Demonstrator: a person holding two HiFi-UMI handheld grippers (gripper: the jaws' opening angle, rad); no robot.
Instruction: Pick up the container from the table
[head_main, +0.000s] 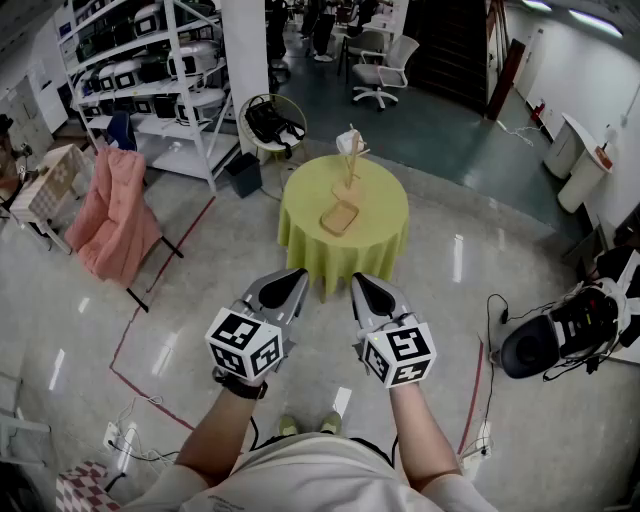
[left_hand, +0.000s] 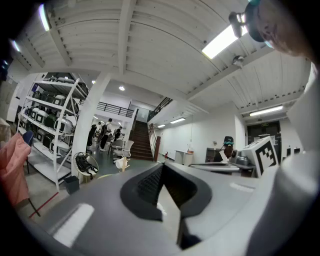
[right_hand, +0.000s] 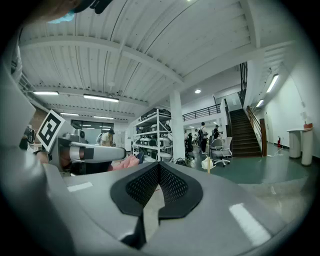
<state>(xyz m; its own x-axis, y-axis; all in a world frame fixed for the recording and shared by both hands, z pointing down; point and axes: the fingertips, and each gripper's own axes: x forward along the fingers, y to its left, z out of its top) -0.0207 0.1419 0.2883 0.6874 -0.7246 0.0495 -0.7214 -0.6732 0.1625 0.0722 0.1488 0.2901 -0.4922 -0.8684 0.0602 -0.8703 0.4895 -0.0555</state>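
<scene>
A flat tan container (head_main: 340, 217) lies on a round table with a yellow-green cloth (head_main: 385, 235), a few steps ahead of me. Behind it on the table stands a small wooden stand holding a white object (head_main: 350, 148), also seen far off in the left gripper view (left_hand: 121, 162) and the right gripper view (right_hand: 207, 162). My left gripper (head_main: 291, 284) and right gripper (head_main: 361, 288) are held side by side at waist height, short of the table and pointing toward it. Both are shut with nothing in them: the dark pads meet in the left gripper (left_hand: 161, 168) and the right gripper (right_hand: 159, 166).
White shelving with equipment (head_main: 150, 70) stands at the back left. A pink cloth drapes over a chair (head_main: 115, 215). A bin with a black bag (head_main: 272, 125) sits behind the table, with office chairs (head_main: 380, 65) farther back. A black machine with cables (head_main: 560, 335) is on the floor at right.
</scene>
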